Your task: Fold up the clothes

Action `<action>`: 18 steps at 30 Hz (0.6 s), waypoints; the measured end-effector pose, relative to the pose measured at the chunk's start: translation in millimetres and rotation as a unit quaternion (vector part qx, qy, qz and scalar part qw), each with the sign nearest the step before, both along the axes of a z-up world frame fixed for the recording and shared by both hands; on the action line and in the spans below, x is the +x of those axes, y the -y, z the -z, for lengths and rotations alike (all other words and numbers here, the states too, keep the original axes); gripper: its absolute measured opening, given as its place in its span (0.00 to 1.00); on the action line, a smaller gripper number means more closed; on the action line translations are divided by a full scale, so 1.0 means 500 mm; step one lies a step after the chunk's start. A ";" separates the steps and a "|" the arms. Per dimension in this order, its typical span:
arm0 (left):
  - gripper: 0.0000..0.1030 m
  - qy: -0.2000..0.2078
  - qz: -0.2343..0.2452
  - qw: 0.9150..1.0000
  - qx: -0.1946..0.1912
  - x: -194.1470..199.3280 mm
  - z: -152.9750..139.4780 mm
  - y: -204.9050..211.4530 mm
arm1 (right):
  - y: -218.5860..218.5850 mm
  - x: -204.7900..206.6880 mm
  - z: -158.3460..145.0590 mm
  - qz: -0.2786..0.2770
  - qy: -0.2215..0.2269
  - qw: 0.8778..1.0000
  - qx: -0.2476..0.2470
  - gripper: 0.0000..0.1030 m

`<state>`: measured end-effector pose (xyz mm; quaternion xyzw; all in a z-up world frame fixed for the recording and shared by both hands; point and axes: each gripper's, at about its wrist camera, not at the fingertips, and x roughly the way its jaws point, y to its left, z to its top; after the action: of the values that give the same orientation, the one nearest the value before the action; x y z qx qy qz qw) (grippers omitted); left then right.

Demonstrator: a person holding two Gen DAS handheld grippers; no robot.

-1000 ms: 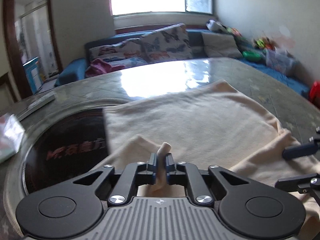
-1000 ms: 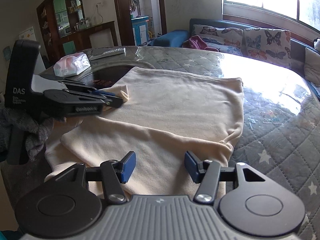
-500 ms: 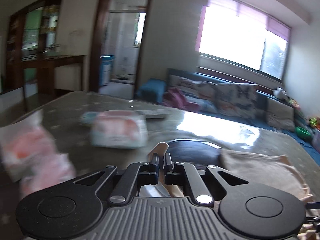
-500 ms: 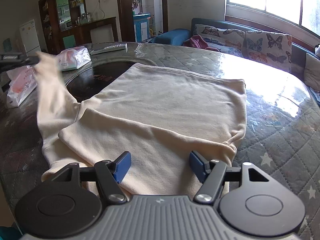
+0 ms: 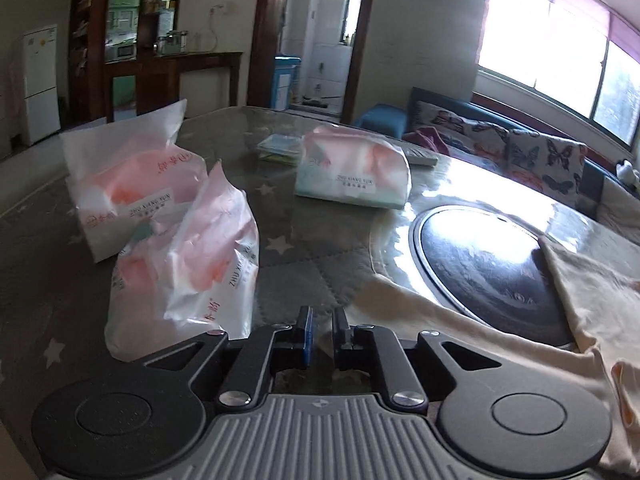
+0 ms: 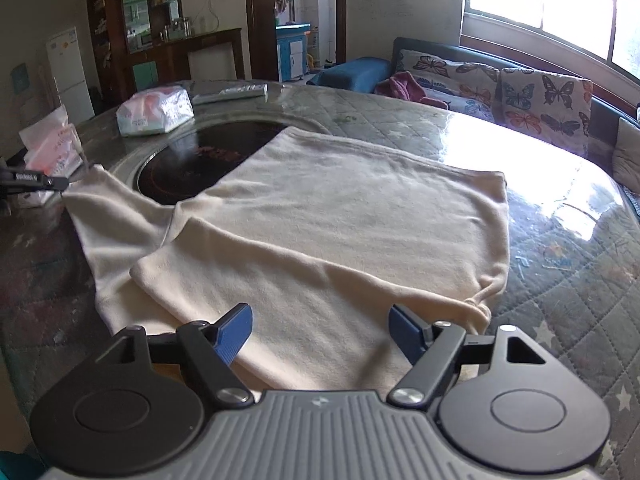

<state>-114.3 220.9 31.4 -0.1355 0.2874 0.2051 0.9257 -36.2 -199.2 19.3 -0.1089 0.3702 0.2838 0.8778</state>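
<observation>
L gripper [image 5: 321,330] slightly open, R gripper [image 6: 320,330] wide.

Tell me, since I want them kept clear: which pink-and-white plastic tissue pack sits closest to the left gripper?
The crumpled tissue pack just left of the left gripper; the other two packs lie farther back.

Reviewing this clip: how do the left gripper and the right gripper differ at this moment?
The left gripper has its jaws nearly together; the right gripper has its jaws wide apart. The left gripper sits at the end of the outstretched sleeve, beside the tissue packs; the right gripper hangs over the folded sleeve. Whether the left pinches cloth cannot be told; the right holds nothing. Both have black bodies and blue pads.
</observation>
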 end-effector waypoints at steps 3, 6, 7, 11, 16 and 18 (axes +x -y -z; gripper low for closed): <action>0.11 0.016 0.040 0.999 -0.004 0.009 -0.020 0.029 | -0.002 0.000 0.003 0.001 -0.003 1.000 -0.001 0.76; 0.11 0.012 0.081 0.997 -0.005 0.042 -0.021 0.062 | -0.003 0.000 0.003 0.002 -0.004 1.000 -0.001 0.76; 0.11 0.007 0.091 0.996 -0.006 0.057 -0.017 0.070 | -0.004 0.001 0.003 0.002 -0.004 1.000 -0.001 0.77; 0.11 -0.019 0.098 0.995 0.003 0.107 0.011 0.075 | -0.004 0.001 0.003 0.003 -0.005 1.000 -0.001 0.77; 0.13 -0.034 0.089 0.995 0.040 0.139 0.026 0.059 | -0.002 0.002 0.005 0.003 -0.007 1.000 0.001 0.79; 0.13 -0.034 0.081 0.995 0.054 0.144 0.028 0.050 | -0.002 0.002 0.006 0.003 -0.006 1.000 0.001 0.79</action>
<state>-42.1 196.1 17.3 -0.0543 0.3172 0.1487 0.9350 -35.2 -198.1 16.1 -0.1052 0.3755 0.2824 0.8765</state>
